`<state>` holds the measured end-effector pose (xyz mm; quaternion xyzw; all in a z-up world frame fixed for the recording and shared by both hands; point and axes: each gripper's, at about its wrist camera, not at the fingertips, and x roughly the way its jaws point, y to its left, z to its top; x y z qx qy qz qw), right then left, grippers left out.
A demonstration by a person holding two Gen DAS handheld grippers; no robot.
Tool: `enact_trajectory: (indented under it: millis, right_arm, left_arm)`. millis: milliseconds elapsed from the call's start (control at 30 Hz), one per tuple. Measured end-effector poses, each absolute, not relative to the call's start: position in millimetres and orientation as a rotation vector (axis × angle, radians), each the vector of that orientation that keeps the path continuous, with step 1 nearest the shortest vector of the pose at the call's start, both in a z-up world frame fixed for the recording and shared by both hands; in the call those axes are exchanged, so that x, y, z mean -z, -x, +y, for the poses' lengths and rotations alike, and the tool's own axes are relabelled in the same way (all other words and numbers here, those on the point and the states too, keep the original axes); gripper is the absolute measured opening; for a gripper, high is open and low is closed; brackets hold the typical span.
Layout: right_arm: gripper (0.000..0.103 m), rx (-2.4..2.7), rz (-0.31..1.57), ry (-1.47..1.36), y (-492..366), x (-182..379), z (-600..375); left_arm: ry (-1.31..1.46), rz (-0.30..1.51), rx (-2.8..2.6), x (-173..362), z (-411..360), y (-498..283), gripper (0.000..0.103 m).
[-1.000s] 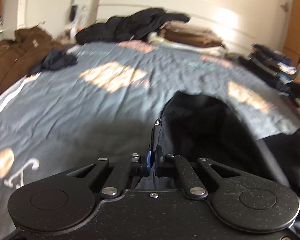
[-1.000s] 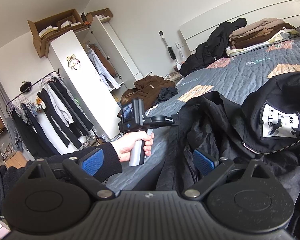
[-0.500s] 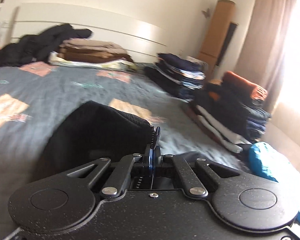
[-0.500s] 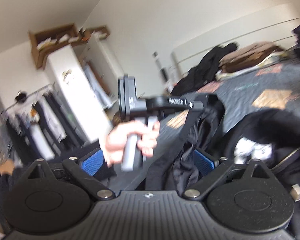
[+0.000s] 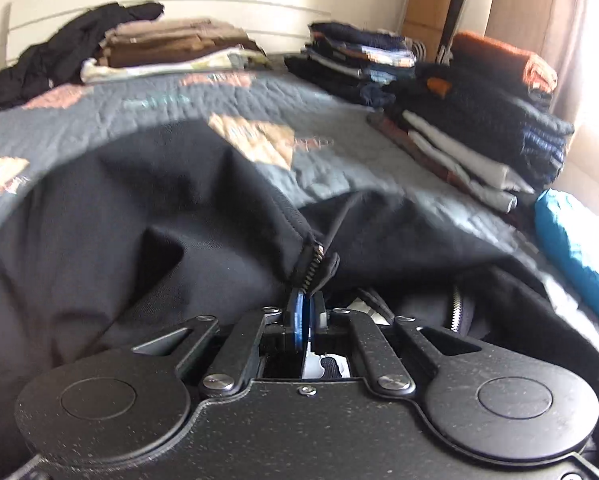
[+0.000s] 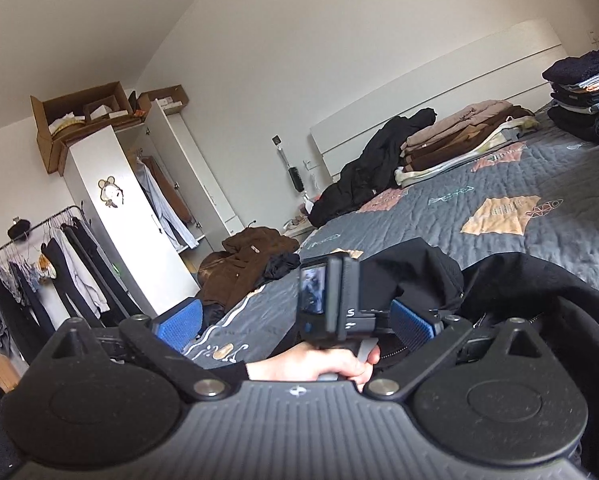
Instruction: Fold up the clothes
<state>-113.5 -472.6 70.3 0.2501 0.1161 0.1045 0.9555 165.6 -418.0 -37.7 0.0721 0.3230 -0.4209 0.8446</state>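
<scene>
Black zip-up jacket (image 5: pixel 147 216) lies crumpled on the grey quilted bedspread (image 5: pixel 147 108), filling 6 to 9 o'clock of the left view; metal zipper teeth show along its edge. Left gripper (image 5: pixel 305 312) has its fingers pinched tight on that zippered hem. Right gripper (image 6: pixel 295 320) has its blue-padded fingers spread wide, gripping nothing; the person's left hand (image 6: pixel 319 364) sits between them. Folded stacks: brown pile (image 5: pixel 171 44) at 12 o'clock, dark pile (image 5: pixel 479 136) at 2 o'clock, blue garment (image 5: pixel 571 240) at 3 o'clock. Jacket's lower part is hidden behind the gripper bodies; left view is motion-blurred.
</scene>
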Motion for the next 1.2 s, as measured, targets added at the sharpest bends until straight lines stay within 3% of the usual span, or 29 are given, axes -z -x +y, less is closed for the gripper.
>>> enact_trajectory:
  millis: [133, 200, 433, 833, 1000, 1200]
  right_arm:
    - [0.1, -0.214, 0.208, -0.521, 117, -74, -476]
    - [0.1, -0.216, 0.198, -0.523, 118, -77, -476]
    - [0.1, -0.235, 0.185, -0.502, 123, -83, -466]
    - [0.101, -0.3, 0.198, -0.437, 139, -94, -438]
    - [0.101, -0.317, 0.192, -0.453, 144, -93, -442]
    - [0.102, -0.308, 0.232, -0.458, 144, -85, -445]
  left_arm:
    - [-0.187, 0.574, 0.878, -15, -371, -136, 0.055]
    - [-0.198, 0.521, 0.861, -34, -340, -113, 0.061]
    - [-0.181, 0.59, 0.709, -28, -261, -44, 0.061]
    - [-0.203, 0.658, 0.526, 41, -265, -7, 0.053]
    - [-0.127, 0.706, 0.489, 49, -266, -20, 0.039]
    - [-0.079, 0.723, 0.474, 56, -262, -19, 0.013]
